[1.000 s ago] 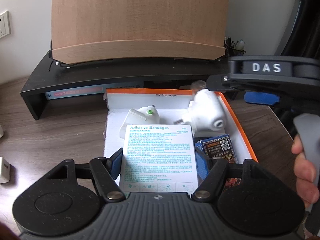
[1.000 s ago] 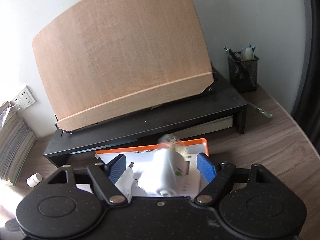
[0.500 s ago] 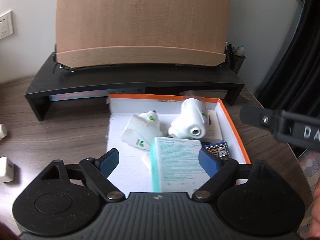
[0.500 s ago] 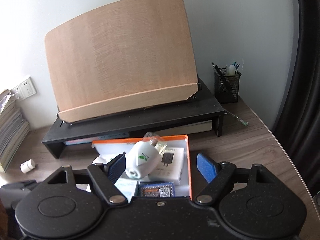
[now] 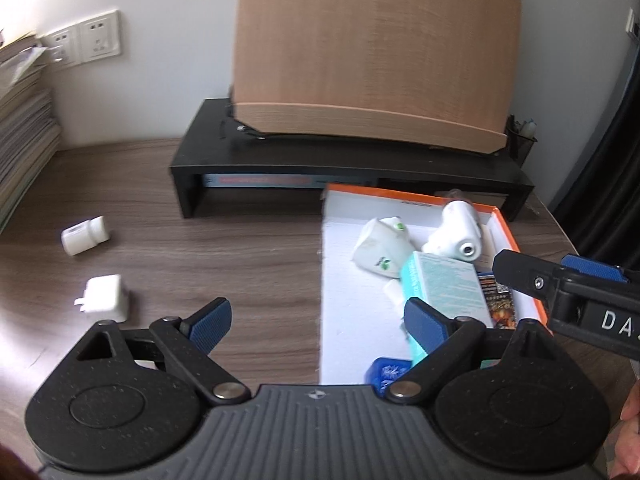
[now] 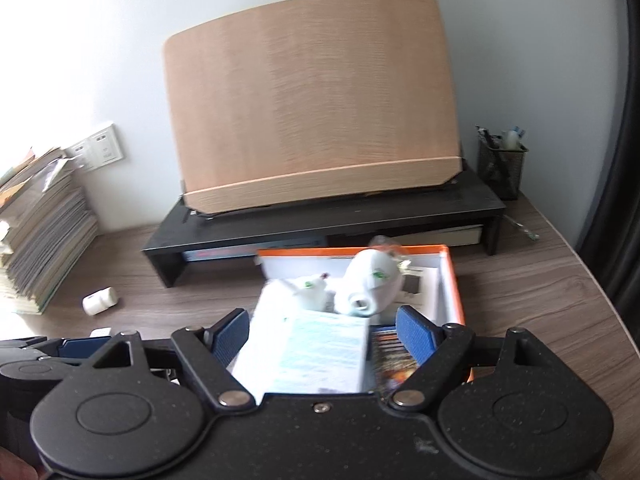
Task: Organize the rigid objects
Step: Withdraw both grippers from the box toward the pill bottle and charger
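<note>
Released bandage box point(image 5: 446, 284) lies in orange box point(image 5: 508, 232).

Two wrist fisheyes, both angled downward over the tabletop point(image 5: 240, 240).
We share the orange box point(image 5: 508, 224) point(image 6: 452, 280) and wooden board point(image 5: 376, 52) point(image 6: 312, 100) close ahead.

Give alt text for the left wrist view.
The open left claw hovers empty over a wooden desk, beside an orange-rimmed box holding white bottles and a bandage box. A white charger and a small white bottle lie loose at left.
</note>
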A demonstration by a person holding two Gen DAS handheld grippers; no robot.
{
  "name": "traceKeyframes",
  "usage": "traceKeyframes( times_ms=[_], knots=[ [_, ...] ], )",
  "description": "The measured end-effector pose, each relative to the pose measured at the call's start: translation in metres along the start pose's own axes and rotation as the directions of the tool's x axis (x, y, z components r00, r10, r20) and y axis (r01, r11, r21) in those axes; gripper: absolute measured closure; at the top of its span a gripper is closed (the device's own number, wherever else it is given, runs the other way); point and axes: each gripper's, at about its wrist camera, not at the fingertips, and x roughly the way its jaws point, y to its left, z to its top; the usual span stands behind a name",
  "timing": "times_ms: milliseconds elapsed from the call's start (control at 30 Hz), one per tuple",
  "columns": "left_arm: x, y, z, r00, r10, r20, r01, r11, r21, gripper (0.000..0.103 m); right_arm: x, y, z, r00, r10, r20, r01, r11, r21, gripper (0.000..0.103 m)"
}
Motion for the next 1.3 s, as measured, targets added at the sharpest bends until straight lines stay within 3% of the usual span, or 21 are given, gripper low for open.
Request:
traceKeyframes(
  times_ms=[667, 1300],
  knots=[
    [-0.032, 0.093, -0.023, 0.993, 0.122, 0.007, -0.12, 0.985, -0.12, 0.007, 0.012, 0.103, -0.016, 0.992, 0.124, -0.039, -0.128, 0.986, -0.11, 0.007],
    [-0.012, 0.169, -0.022, 0.988, 0.151, -0.026, -0.153, 0.978, -0.144, 0.007, 0.061, 0.174, -0.028, 0.985, 0.145, -0.093, -0.156, 0.98, -0.125, 0.007]
  ],
)
